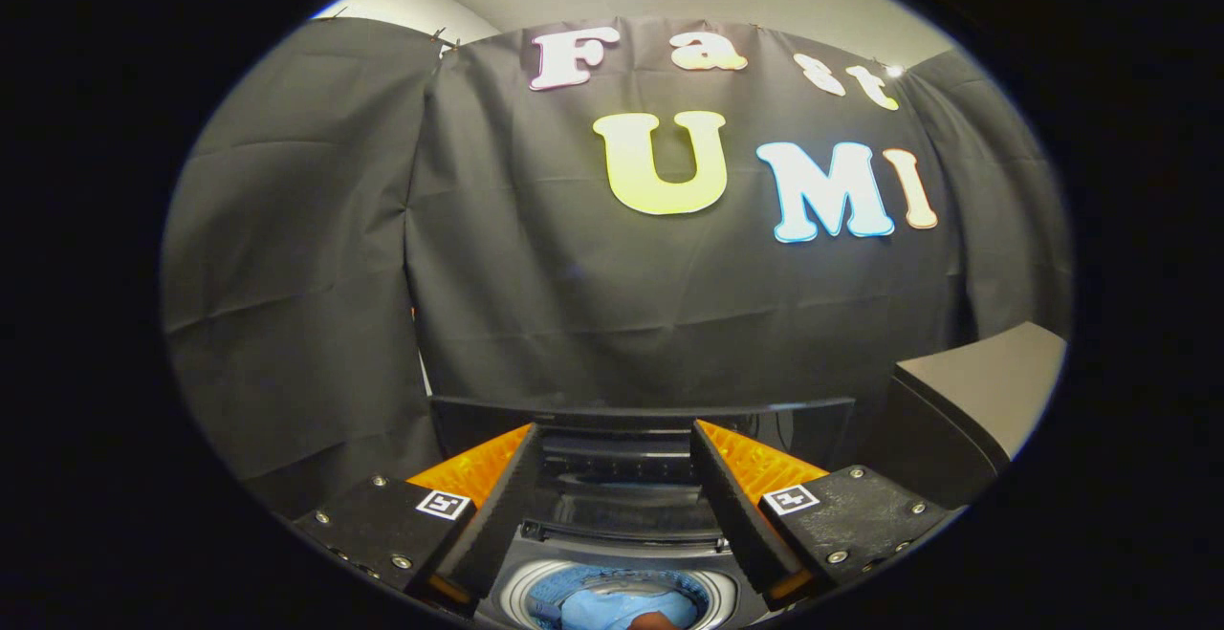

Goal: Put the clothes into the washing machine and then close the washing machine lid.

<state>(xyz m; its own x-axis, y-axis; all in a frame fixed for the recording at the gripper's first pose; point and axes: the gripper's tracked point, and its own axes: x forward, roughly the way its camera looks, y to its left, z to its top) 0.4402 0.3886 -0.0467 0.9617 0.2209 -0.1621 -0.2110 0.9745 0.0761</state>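
Note:
My gripper (612, 439) stands open, its orange and black fingers (478, 467) spread wide with nothing between them. Below and between the fingers lies the washing machine (612, 539), seen from above. Its dark lid (641, 412) stands raised at the back, just beyond the fingertips. In the round drum opening (521, 587) lies light blue clothing (612, 606). A small reddish-brown patch shows on the clothing at its near side.
The booth's black cloth wall rises right behind the machine. A grey box-like surface (985, 377) stands to the right of the machine, level with the raised lid.

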